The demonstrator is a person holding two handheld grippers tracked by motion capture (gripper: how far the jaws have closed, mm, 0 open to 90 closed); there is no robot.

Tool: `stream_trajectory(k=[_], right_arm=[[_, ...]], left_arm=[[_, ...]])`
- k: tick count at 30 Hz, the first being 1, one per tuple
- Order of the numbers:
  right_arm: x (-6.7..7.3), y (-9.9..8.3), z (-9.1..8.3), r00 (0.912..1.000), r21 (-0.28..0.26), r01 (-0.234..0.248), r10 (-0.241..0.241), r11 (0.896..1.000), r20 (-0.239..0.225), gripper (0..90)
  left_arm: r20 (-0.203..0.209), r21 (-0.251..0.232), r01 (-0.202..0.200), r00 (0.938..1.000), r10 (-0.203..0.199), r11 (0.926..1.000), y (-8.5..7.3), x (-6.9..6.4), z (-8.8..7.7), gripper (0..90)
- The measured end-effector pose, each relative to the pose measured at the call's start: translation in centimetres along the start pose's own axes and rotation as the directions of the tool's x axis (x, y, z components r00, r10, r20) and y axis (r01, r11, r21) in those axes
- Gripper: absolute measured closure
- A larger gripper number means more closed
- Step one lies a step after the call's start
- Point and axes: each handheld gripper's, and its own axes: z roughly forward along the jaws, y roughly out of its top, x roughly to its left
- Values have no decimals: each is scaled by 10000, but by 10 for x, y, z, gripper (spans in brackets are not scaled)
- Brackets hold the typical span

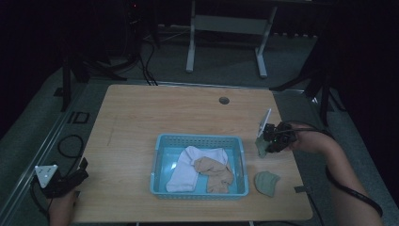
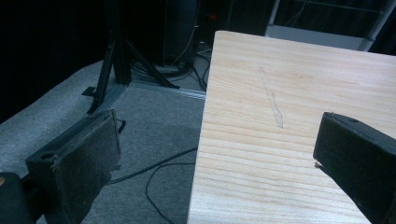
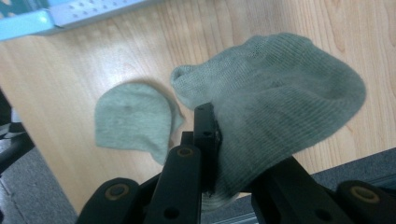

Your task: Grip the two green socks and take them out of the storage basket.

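The right gripper hangs above the right side of the wooden table, just past the right wall of the light blue basket, and its jaws are clamped tight on a grey-green sock. In the right gripper view that sock bulges out above the jaws in a soft, ribbed bundle, pinched at its lower part and lifted clear of the tabletop. A second grey-green sock lies flat on the table nearer the person, close to the basket's right front corner and apart from the held one; seen from the right gripper it sits just beside the hanging sock. Inside the basket a white sock lies next to a tan sock, the two touching in the middle. The left gripper rests low at the table's left front corner, well away from the basket, and its jaws stand wide apart with nothing between them; in its own view one pad hangs over the grey floor while the other is above the table edge.
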Motion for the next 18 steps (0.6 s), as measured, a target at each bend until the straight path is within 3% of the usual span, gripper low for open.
stream_trajectory(k=[14,18], right_arm=[[-12,2,52,9982,-120,-498,493,9987,-339,840],[-14,5,66,9967,-367,-682,664,9970,-473,839]], left_arm=[[2,14,-32,10000,32,10000,0,0,0,7],[2,7,-41,10000,41,10000,0,0,0,7]])
